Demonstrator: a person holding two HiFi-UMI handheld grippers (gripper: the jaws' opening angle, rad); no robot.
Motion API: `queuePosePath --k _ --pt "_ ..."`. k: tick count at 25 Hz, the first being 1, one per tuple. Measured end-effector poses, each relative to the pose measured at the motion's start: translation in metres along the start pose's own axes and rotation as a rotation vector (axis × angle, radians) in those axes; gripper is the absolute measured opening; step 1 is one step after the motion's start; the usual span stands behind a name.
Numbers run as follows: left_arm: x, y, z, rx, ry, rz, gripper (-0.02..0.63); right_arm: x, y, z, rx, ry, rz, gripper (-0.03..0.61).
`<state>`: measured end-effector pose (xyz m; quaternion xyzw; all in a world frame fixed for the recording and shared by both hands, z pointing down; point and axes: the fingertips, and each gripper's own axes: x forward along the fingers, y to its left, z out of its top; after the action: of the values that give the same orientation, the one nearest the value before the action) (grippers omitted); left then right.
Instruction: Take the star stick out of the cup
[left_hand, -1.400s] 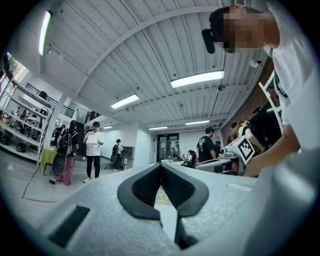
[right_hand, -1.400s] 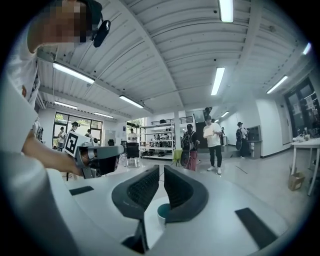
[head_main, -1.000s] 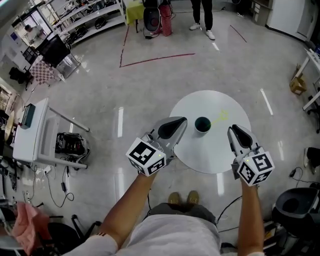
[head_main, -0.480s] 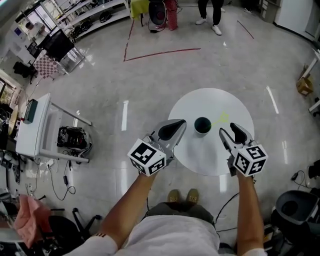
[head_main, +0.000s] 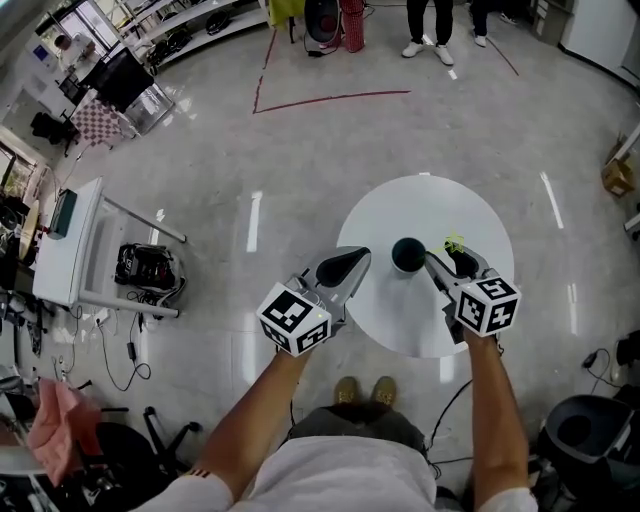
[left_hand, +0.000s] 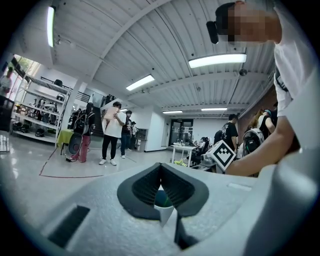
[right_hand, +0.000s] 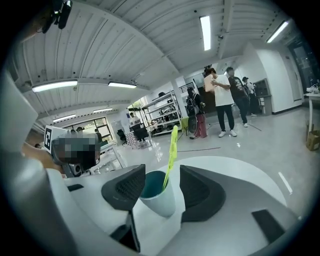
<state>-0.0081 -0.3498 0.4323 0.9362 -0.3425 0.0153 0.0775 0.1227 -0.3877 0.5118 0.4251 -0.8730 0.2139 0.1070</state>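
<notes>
right gripper (head_main: 445, 265) is hovering at the white cup (right_hand: 159, 197) on the round bench (head_main: 420, 205). its fingers (right_hand: 207, 192) have just been opening and are standing wide apart, cup between them, not pressing it. left gripper (head_main: 352, 262) is sitting near the cup, fingers together on nothing. yellow-green star stick (right_hand: 171, 150) is leaning inside the cup, star end poking well above the rim. stick is looking thin, light, probably bendy plastic and a bit slick. best taking hold of the bare shaft just above the rim, pinching gently. cup is looking light too, likely tipping if the stick drags.
</notes>
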Motion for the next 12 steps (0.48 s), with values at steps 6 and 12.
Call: queuePosePath --k 6,12 --pt "0.001 0.003 -0.010 -0.014 0.015 0.001 0.015 0.014 -0.001 -0.007 -0.004 0.035 0.016 0.184" --pt "-0.003 0.001 -0.014 -0.017 0.017 -0.003 0.015 0.018 0.004 -0.012 -0.046 0.059 0.009 0.066"
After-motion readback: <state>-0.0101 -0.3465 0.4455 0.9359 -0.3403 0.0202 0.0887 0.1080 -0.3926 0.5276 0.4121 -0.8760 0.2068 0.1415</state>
